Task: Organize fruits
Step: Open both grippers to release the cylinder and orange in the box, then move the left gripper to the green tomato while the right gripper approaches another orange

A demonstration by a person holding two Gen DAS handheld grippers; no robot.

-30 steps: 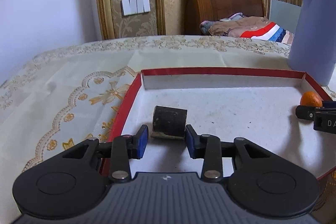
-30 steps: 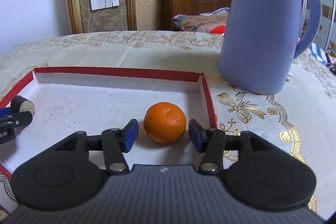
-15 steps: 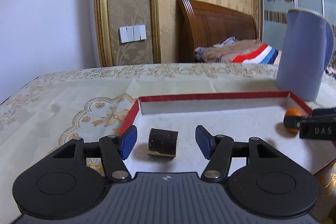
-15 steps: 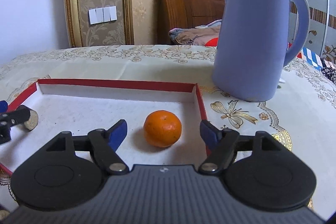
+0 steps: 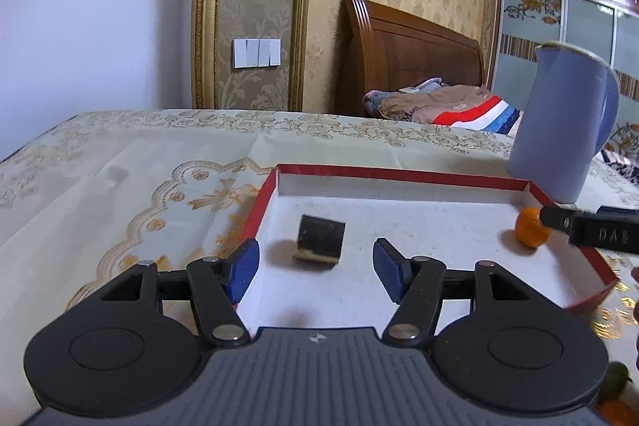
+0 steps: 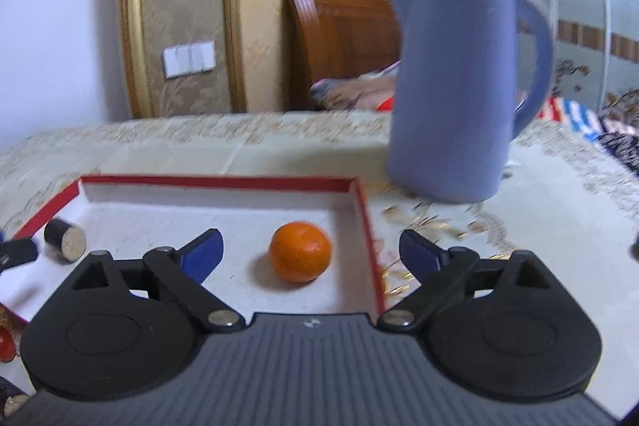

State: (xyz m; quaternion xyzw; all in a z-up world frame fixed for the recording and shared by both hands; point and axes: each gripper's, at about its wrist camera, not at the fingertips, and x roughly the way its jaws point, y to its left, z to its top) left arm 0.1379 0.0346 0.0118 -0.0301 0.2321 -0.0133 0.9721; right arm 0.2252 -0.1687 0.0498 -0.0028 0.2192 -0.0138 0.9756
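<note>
Two claws: both now stand wide and drawn back; a second ago each bracketed its item closely.
Left claw (image 5: 315, 268): spread wide, holding nothing; the dark cylinder (image 5: 319, 241) lies just ahead of its pads, untouched.
Right claw (image 6: 309, 252): spread wide, empty; the orange (image 6: 300, 257) rests between and beyond its tips, apart from both.
Tray (image 6: 223, 182): red-rimmed, on the bench; cylinder sits near its left wall, orange near its right wall.
Kettle (image 6: 455, 90): blue, upright beyond the tray's far right corner.
Meaning: both items look delivered and released; further fruit probably comes next.
</note>
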